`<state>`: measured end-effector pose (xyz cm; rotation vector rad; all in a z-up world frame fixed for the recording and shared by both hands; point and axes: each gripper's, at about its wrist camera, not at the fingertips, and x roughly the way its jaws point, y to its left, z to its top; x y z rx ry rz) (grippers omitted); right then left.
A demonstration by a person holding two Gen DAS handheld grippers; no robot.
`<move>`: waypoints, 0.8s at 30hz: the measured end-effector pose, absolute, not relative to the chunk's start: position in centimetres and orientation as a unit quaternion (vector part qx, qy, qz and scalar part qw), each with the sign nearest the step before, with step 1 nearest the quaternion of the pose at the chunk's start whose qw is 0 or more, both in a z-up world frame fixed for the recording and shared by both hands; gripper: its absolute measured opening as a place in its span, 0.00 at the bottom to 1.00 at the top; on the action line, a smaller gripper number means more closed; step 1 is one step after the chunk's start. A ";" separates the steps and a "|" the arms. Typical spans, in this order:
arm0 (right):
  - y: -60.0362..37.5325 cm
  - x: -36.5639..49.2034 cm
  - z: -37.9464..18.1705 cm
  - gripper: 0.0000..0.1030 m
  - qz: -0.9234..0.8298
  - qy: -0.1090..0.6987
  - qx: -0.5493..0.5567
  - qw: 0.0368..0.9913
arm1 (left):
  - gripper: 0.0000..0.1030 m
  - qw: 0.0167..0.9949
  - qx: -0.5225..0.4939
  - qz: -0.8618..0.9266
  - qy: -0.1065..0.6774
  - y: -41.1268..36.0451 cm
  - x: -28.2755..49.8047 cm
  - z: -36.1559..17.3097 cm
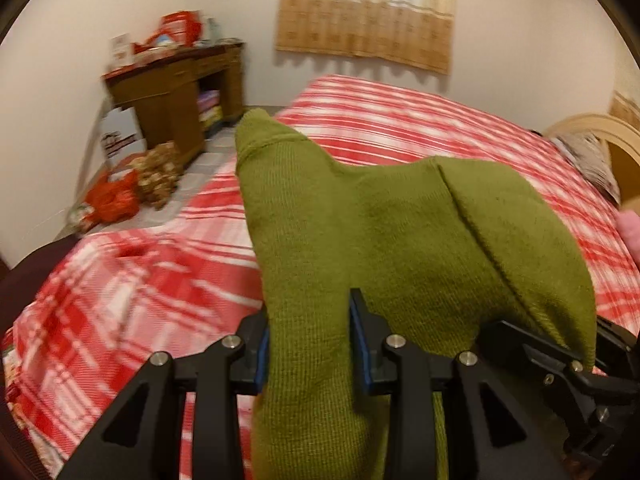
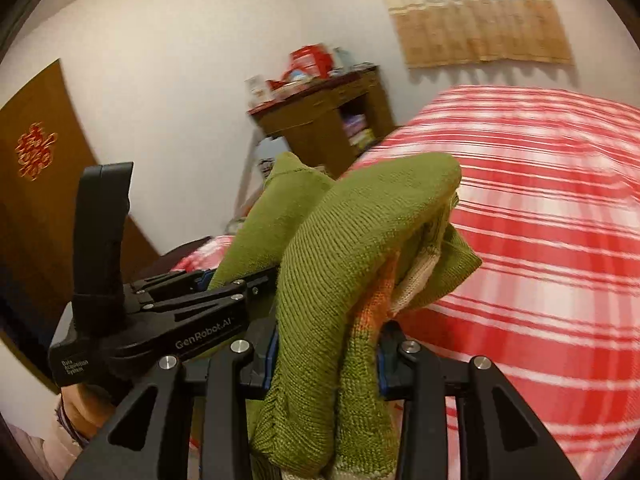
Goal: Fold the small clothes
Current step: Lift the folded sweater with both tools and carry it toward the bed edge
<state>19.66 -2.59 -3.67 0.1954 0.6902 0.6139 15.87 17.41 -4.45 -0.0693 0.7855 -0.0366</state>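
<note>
Both hand-held grippers (image 1: 308, 344) (image 2: 326, 356) clamp the green garment (image 1: 360, 220) between their fingers.

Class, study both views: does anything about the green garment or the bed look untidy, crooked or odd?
Yes. The green garment is bunched, hanging between the left tool and right tool above the bed, not flat.

My left wrist camera sits just behind my left fingers (image 1: 309, 344) and looks forward over the bed (image 1: 440, 128), very close to the green knit garment (image 1: 360, 232) filling its lower middle. My right wrist camera sits likewise behind my right fingers (image 2: 326, 356), facing the same way. Both views share the garment, the bed, the brown desk (image 1: 176, 92) near 10 o'clock on the left and 12 on the right, and the curtain (image 1: 368, 12). The right view catches my left gripper (image 2: 224, 276) at 9 o'clock.
</note>
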 end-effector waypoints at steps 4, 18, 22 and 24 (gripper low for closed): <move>2.3 21.5 -3.2 0.35 0.339 0.326 0.079 0.879 | 0.33 0.927 -0.044 0.029 0.372 21.8 15.8 -4.1; 9.4 27.9 -9.6 0.35 0.322 0.313 0.028 0.893 | 0.33 0.920 -0.037 0.076 0.384 26.1 22.3 -9.9; 7.6 30.7 -13.3 0.36 0.310 0.346 0.065 0.883 | 0.38 0.914 -0.034 0.091 0.394 25.9 23.3 -11.9; 6.8 31.1 -13.9 0.45 0.313 0.352 0.085 0.878 | 0.48 0.912 -0.037 0.092 0.398 26.2 23.4 -11.9</move>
